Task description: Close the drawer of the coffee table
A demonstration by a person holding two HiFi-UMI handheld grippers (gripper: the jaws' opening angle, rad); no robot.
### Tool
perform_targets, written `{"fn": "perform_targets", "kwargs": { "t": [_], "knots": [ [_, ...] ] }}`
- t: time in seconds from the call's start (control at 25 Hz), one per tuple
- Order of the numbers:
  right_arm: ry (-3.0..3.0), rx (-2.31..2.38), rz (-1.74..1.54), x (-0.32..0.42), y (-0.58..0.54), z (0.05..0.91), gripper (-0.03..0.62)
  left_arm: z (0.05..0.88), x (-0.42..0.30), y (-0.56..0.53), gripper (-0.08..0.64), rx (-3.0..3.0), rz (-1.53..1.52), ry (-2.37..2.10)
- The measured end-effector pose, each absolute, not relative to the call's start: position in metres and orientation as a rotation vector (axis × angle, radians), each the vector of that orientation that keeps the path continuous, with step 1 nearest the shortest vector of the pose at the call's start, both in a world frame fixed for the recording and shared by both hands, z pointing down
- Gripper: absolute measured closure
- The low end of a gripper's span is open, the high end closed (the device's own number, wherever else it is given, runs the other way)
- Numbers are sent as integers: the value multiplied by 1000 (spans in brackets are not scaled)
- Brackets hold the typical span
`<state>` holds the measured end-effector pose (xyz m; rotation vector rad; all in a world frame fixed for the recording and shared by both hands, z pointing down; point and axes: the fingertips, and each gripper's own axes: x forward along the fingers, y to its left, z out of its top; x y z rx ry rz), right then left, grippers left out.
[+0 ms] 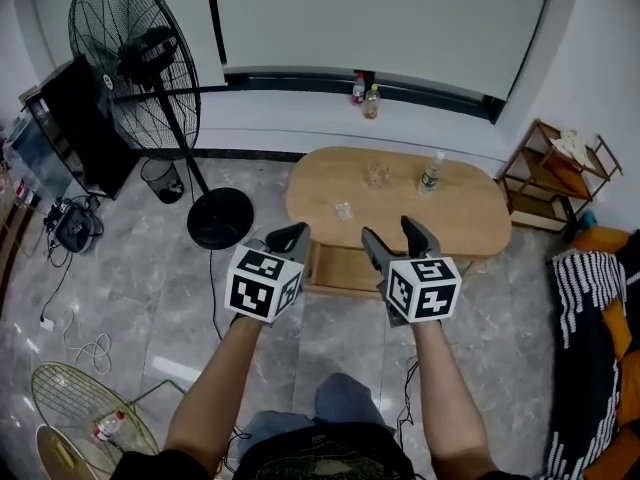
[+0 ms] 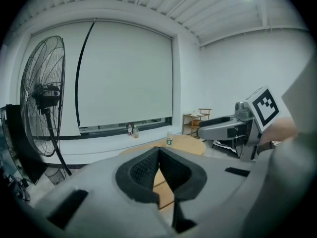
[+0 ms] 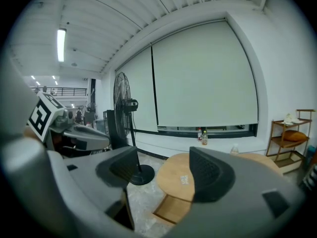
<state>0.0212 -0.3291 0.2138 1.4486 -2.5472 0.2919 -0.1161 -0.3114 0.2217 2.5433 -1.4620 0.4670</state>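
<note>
- Both forearms reach up from the bottom of the head view, side by side, each hand wrapped round a gripper held in the air just short of the coffee table, tilted a little downward.
- The left gripper sits just left of centre. In its own view the two dark pads meet at their tips, closed on nothing.
- The right gripper sits just right of centre. Its jaws stand well apart with nothing between them — only floor and table show through the gap.
- Each gripper appears at the edge of the other's view, marker cube uppermost.
- The drawer is at mid-frame, pulled out from under the near edge of the oval wooden top, directly beyond the two grippers. Neither gripper touches it.
- On the tabletop: a plastic bottle towards the right, a clear glass near the middle and a small clear item nearer the front edge.
- A tall standing fan fills the upper left, its round base on the floor just left of the table.
- A small wooden shelf stands at the right edge — two bottles sit on the window ledge at top centre.
- The floor between the person and the drawer holds only cables, off to the left.
</note>
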Motion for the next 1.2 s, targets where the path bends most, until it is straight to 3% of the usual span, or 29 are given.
{"fn": "perform_targets", "kwargs": {
  "t": [1.2],
  "knots": [
    [-2518, 1544, 224, 28, -355, 580, 268, 602, -96, -352, 560, 2727, 389, -1329]
  ]
}}
